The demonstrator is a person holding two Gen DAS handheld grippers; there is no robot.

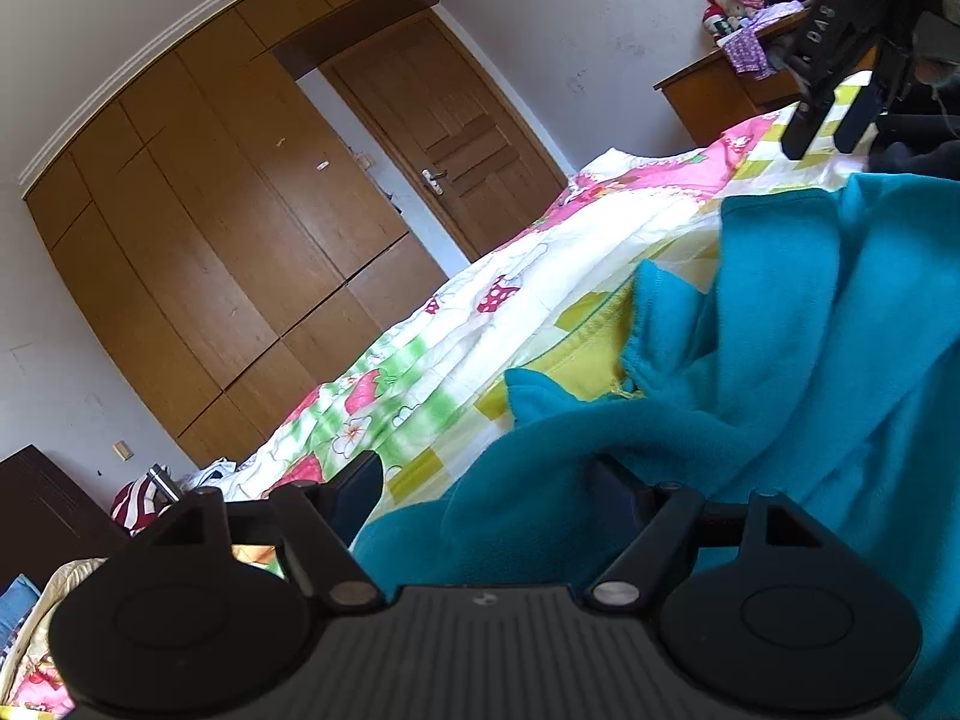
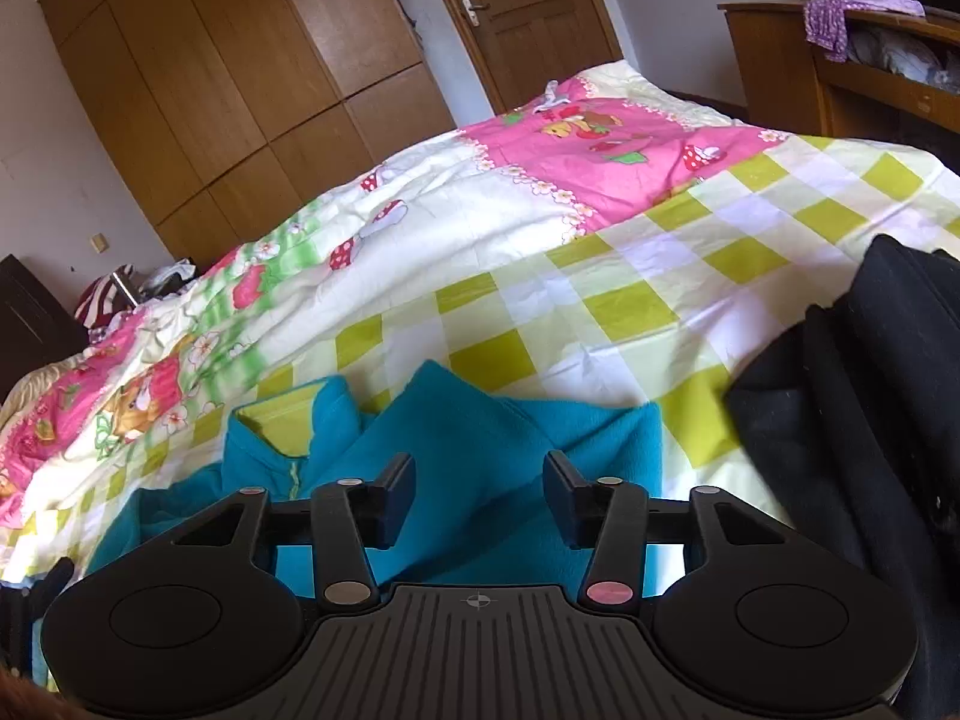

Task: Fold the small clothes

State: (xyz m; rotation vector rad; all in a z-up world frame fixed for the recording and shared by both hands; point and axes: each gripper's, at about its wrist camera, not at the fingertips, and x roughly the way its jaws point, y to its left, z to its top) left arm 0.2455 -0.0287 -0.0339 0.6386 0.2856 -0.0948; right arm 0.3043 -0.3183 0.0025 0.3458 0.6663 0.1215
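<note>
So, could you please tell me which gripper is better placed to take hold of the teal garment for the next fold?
Probably the left gripper: teal garment already bunches between its open jaws. The right gripper only hovers open above it.

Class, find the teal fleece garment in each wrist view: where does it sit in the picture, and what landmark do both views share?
Left wrist view: the teal garment fills the lower right, with a fold draped between the left gripper fingers.
Right wrist view: it lies bottom centre on the checked bedspread, under the open right gripper.
Shared landmark: the panelled door.
</note>
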